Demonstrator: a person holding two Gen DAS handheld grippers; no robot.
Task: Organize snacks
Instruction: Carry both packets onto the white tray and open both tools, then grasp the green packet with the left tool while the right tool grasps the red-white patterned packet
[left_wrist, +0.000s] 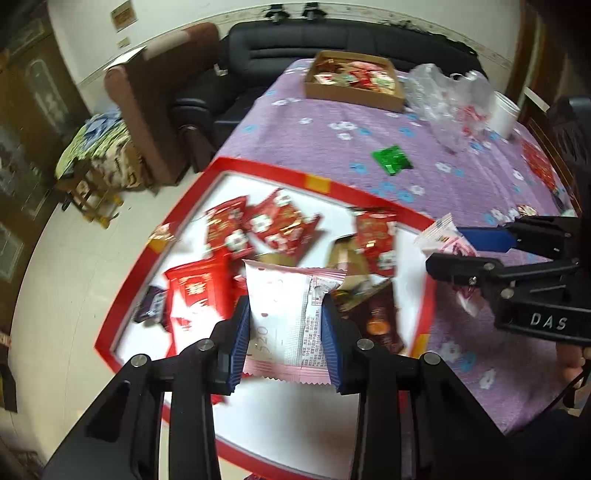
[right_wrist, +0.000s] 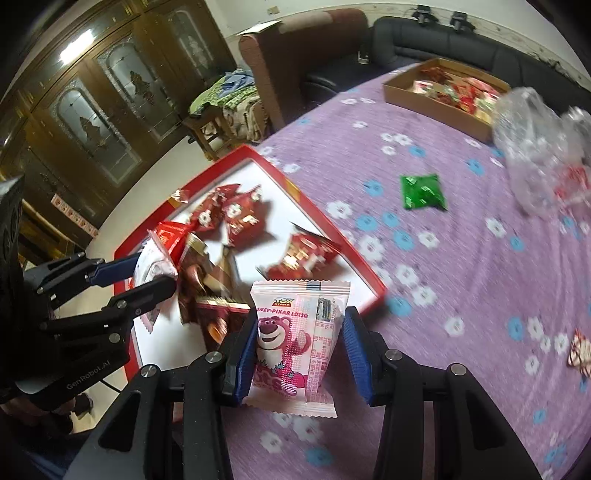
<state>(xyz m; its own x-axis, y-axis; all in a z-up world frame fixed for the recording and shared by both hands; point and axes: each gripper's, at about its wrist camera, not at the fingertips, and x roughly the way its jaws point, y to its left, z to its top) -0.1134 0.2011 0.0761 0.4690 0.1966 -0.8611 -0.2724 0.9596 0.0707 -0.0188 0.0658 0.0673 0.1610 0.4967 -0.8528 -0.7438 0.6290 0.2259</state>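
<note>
held upright over the red-rimmed tray (left_wrist: 325, 183), a white-and-pink snack packet (left_wrist: 284, 317) pinched in the left gripper (left_wrist: 286, 328) fingers, nearer the tray's middle; a pink bear packet (right_wrist: 295, 339) clamped in the right gripper (right_wrist: 299, 347) beside its near edge, above the bench (right_wrist: 461, 258).

Left gripper (left_wrist: 286, 332): matte black linkage arms with round silver pivot screws; blue ribbed pads (left_wrist: 239, 341) line the inner faces of the jaws. Behind the jaws, its housing carries the pale lettering "GenRobot.AI" in the right wrist view. Right gripper (right_wrist: 299, 347): identical black frame, silver screws and blue ribbed pads (right_wrist: 246, 360); white letters "DAS" mark its body behind the jaws.
</note>
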